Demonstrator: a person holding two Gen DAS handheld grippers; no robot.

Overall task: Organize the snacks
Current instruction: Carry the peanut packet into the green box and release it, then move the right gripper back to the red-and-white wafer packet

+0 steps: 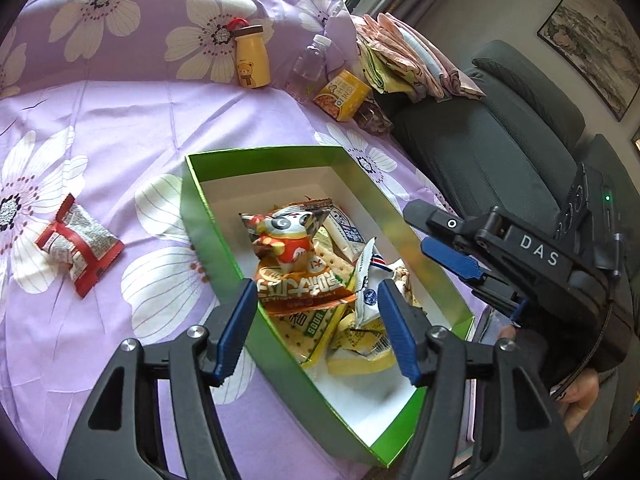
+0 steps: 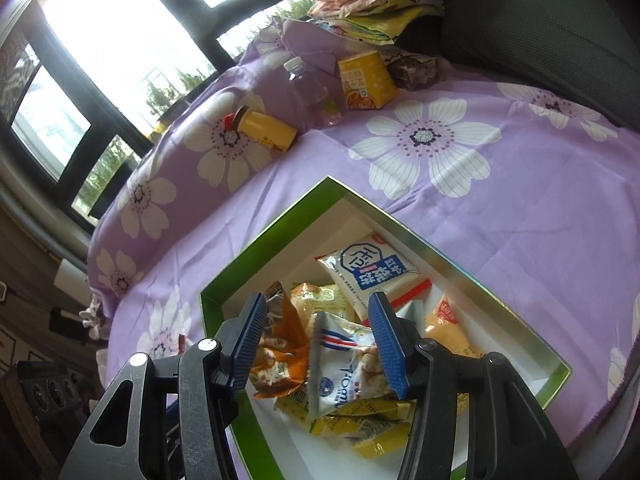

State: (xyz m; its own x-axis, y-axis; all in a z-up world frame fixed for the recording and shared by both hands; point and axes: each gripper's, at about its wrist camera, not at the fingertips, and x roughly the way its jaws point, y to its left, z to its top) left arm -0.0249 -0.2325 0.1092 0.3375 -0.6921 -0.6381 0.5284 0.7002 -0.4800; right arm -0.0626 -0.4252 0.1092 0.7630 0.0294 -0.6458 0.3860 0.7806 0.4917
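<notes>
Lower snack packets (image 2: 360, 428) buried, unidentifiable.

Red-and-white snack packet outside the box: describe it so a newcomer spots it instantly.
Start at the green box on the purple floral cloth. Left of it, alone on the cloth, lies the red-and-white snack packet. It's the only packet not inside the box, far from the bottles.

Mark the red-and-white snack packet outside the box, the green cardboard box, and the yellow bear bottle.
Red-and-white snack packet (image 1: 78, 245), left wrist view, middle of wrapper.
Green cardboard box (image 1: 214, 236), left wrist view, left outer wall.
Yellow bear-print bottle (image 1: 252, 60), left wrist view, bottle body.
</notes>
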